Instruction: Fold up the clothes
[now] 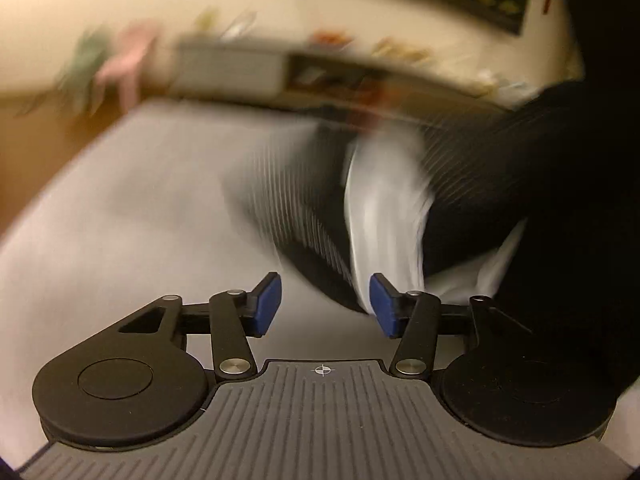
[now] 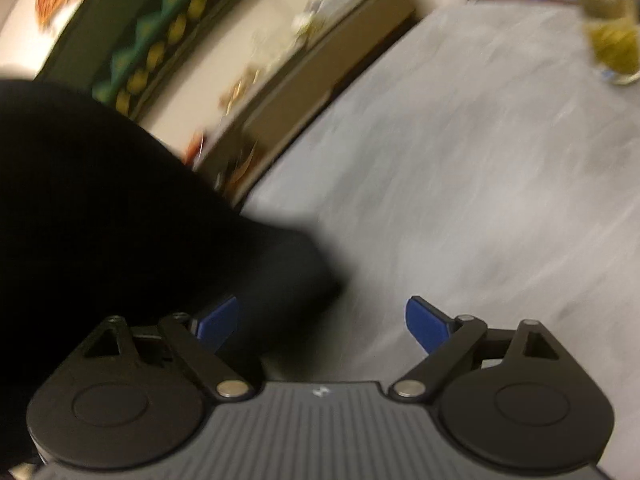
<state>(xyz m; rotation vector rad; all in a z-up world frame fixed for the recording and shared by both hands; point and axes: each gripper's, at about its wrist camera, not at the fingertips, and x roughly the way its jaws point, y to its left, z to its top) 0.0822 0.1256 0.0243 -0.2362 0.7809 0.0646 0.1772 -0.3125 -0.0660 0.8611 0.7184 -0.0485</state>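
A dark garment with thin white stripes (image 1: 296,208) lies blurred on the grey surface (image 1: 132,208), with a white cloth (image 1: 380,208) folded into it. My left gripper (image 1: 325,305) is open just short of the garment's near edge. Its right blue pad (image 1: 382,306) is close to the white cloth, and nothing is pinched between the pads. In the right wrist view a plain black cloth (image 2: 120,220) fills the left side and reaches over the left pad (image 2: 218,326). My right gripper (image 2: 322,326) stands wide open above the grey surface (image 2: 480,168).
A low shelf with small ornaments (image 1: 240,68) runs along the cream wall behind the surface, also seen as the shelf (image 2: 304,80). A dark framed picture (image 2: 160,40) hangs above it. Wooden floor (image 1: 36,136) shows at far left. A yellowish object (image 2: 612,44) sits at the surface's far right.
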